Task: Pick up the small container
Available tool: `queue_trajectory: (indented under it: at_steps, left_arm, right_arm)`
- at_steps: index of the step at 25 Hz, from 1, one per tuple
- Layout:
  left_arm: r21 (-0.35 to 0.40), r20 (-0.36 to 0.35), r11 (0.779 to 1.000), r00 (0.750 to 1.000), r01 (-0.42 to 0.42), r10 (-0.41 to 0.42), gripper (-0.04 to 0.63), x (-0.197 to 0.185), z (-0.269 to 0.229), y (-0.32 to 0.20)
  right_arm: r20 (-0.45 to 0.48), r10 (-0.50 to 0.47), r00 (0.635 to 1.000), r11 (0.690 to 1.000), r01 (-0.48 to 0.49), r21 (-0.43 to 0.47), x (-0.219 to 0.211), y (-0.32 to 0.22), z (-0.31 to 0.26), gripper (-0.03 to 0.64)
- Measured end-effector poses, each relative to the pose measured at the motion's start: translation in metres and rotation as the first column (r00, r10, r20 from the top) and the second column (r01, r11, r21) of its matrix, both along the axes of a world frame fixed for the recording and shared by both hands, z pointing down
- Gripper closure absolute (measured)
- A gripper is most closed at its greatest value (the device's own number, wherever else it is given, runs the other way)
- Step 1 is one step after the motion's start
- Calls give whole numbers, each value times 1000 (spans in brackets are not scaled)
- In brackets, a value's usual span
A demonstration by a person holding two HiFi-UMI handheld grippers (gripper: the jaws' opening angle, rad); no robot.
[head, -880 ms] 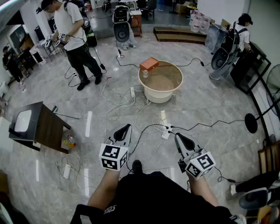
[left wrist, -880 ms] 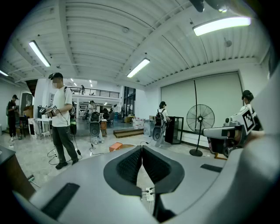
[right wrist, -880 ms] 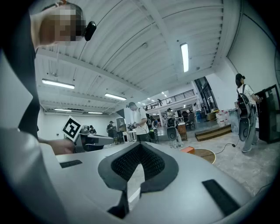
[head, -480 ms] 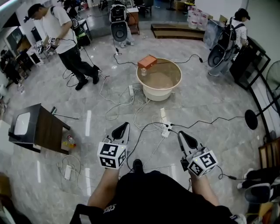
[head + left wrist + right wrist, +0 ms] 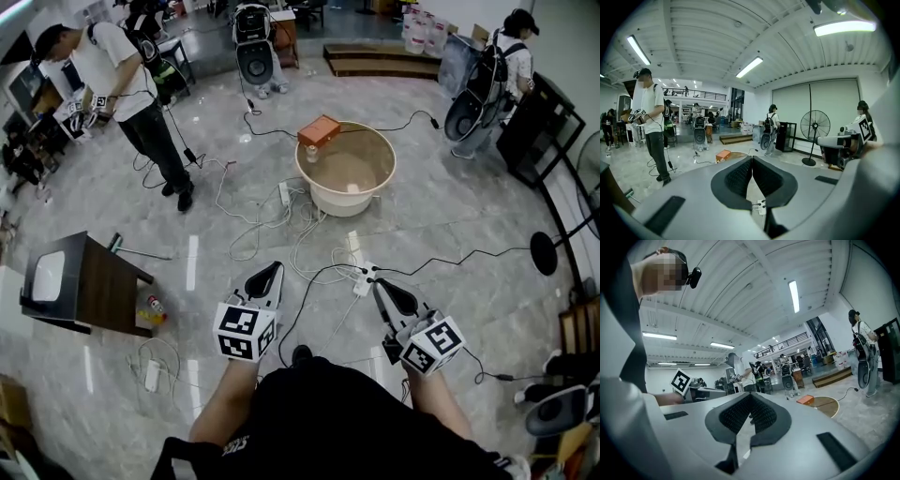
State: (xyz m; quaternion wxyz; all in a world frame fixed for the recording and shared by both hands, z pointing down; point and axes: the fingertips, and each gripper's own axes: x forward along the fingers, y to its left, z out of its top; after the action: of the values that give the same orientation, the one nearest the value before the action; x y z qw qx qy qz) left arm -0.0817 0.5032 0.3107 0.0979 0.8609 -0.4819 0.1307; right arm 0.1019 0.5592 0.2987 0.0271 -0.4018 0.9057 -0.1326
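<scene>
Leftward has gone the white-shirted person [image 5: 112, 75]; left gripper [image 5: 270, 274] and right gripper [image 5: 380, 289], both clenched on nothing, stay low. Seemingly the small container [image 5: 312, 152] stands beside the orange box [image 5: 319, 129] on the beige tub [image 5: 349, 204] rim, well ahead; likely light, rigid: pinch its sides

No legible text, brand, number or sign anywhere. Only black-and-white square marker patterns, near, on left gripper [image 5: 267, 273] and right gripper [image 5: 378, 287].

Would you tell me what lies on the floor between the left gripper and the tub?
In the head view, tangled cables and white power strips lie between the left gripper and the tub.
</scene>
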Motion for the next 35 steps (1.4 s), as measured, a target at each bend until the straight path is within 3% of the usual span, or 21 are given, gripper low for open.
queue_trajectory:
  at_steps: [15,22,25,35]
  left_arm:
    - [-12,-39,1000,999,16,-17,577,-99,8,-81]
    - [-16,-66,1000,998,19,-20,577,-134,20,-99]
    - [-5,-102,1000,995,5,-6,577,-139,20,-101]
    - [15,-99,999,995,-31,32,578,-127,30,-124]
  right_arm:
    - [-40,0,999,999,-2,-40,-94,-97,5,603]
    - [-96,-16,995,998,10,-65,-132,-109,12,603]
    - [-128,-13,992,996,2,-87,-138,-111,15,603]
    - [-118,-39,992,991,23,-134,-138,-142,27,603]
